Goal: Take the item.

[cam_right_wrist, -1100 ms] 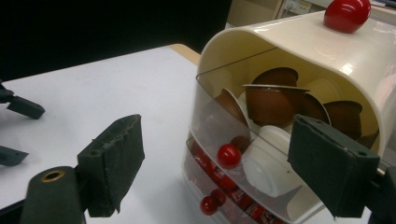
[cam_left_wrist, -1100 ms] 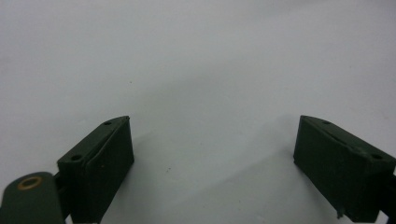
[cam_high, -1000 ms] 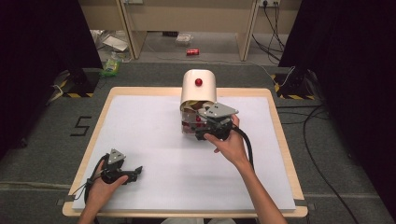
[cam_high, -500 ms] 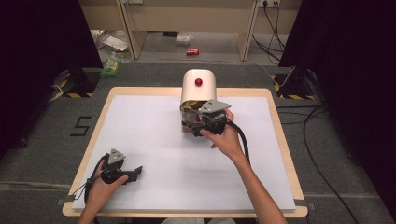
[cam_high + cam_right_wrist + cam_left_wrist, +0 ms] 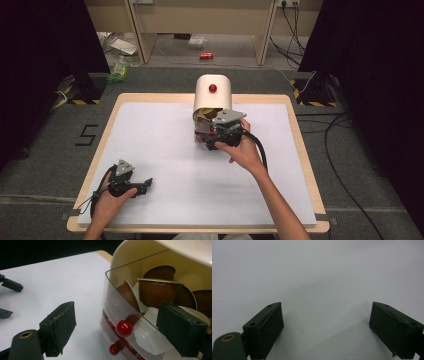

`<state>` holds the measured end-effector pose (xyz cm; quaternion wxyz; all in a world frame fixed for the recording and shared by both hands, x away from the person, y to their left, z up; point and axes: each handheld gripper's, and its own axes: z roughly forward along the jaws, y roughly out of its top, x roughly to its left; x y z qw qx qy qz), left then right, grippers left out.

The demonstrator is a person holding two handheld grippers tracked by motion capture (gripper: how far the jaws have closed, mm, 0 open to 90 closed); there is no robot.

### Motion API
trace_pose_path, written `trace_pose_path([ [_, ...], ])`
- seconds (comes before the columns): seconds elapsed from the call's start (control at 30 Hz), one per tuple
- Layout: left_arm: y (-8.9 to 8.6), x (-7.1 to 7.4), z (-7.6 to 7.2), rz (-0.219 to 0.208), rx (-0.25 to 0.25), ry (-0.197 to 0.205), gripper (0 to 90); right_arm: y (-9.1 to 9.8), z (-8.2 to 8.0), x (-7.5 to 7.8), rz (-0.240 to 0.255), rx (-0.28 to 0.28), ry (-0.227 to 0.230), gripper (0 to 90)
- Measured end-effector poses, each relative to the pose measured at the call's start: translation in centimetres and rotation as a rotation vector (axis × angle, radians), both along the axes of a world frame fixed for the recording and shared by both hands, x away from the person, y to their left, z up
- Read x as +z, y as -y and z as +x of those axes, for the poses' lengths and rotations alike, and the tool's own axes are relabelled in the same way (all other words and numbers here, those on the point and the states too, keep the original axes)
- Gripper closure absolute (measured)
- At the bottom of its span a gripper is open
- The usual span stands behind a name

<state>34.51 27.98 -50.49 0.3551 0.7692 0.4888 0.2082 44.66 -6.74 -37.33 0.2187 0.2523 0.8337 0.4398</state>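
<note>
**Clear drawer (image 5: 117,306) of capsule dispenser (image 5: 212,97), pulled open just past table (image 5: 160,145) centre toward 12 o'clock**

Right gripper (image 5: 216,140) jaws apart, just now opening wider, straddling drawer front and red knob (image 5: 124,328) without pressing. Probably light, stiff, glossy plastic: slippery, likely to crack under a hard squeeze. Loose capsules (image 5: 156,291) inside look light, apt to shift. Best hold: red knob, low on drawer front, gentle closure, straight pull. Left gripper (image 5: 145,184) at 8 o'clock, jaws apart, nothing between.

Overhead light falls evenly on my desk (image 5: 165,150), while the room around it sinks into black. In the left gripper view my jaws throw soft shadows onto it. The dispenser's clear drawer (image 5: 117,307) shows faint glare; my near jaws look soft.
</note>
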Motion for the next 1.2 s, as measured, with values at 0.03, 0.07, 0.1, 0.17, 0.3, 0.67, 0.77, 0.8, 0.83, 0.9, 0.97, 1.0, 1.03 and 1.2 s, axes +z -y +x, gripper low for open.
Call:
trace_pose_path([
  [0.03,0.0,0.0,0.0,0.001,0.0,0.0,11.2,0.0,-0.1,0.0,0.0,0.003,-0.003,16.7],
  [0.07,0.0,0.0,0.0,0.001,0.001,0.0,11.2,0.1,-0.3,0.0,-0.004,0.012,-0.001,16.7],
  [0.1,0.0,0.0,0.0,0.001,0.001,0.0,11.2,0.1,-0.3,0.0,-0.004,0.012,-0.001,16.7],
  [0.17,0.0,0.0,0.0,0.001,0.001,0.0,11.2,0.1,-1.0,0.1,-0.029,0.029,-0.002,16.8],
  [0.3,0.0,0.0,0.0,0.001,0.0,0.0,11.1,0.1,-1.9,-0.1,-0.046,0.037,0.004,16.9],
  [0.67,0.0,0.0,0.0,0.003,-0.001,-0.002,11.1,0.6,-3.1,-0.4,-0.008,0.026,0.013,18.1],
  [0.77,0.0,0.0,0.0,0.004,0.0,-0.001,11.1,0.7,-3.4,-0.5,0.002,0.034,0.014,18.2],
  [0.8,0.0,0.0,0.0,0.004,-0.001,-0.002,11.1,0.7,-3.4,-0.5,0.001,0.034,0.013,18.3],
  [0.83,0.0,0.0,0.0,0.003,-0.001,-0.001,11.1,0.7,-3.5,-0.5,-0.003,0.035,0.009,18.4],
  [0.9,0.0,0.0,0.0,0.003,-0.001,-0.001,11.1,0.7,-3.7,-0.4,-0.005,0.039,0.001,18.4],
  [0.97,0.0,0.0,0.0,0.001,-0.002,-0.001,11.2,0.7,-3.9,-0.5,-0.008,0.041,0.001,18.4],
  [1.0,0.0,0.0,0.0,0.0,-0.001,-0.002,11.3,0.8,-4.1,-0.5,-0.008,0.046,0.003,18.5],
  [1.03,0.0,0.0,0.0,0.0,-0.001,-0.002,11.3,0.8,-4.2,-0.5,-0.008,0.05,0.0,18.6],
  [1.2,0.0,0.0,0.0,-0.001,-0.001,-0.001,11.3,1.0,-4.8,-0.6,-0.01,0.063,-0.013,19.5],
])
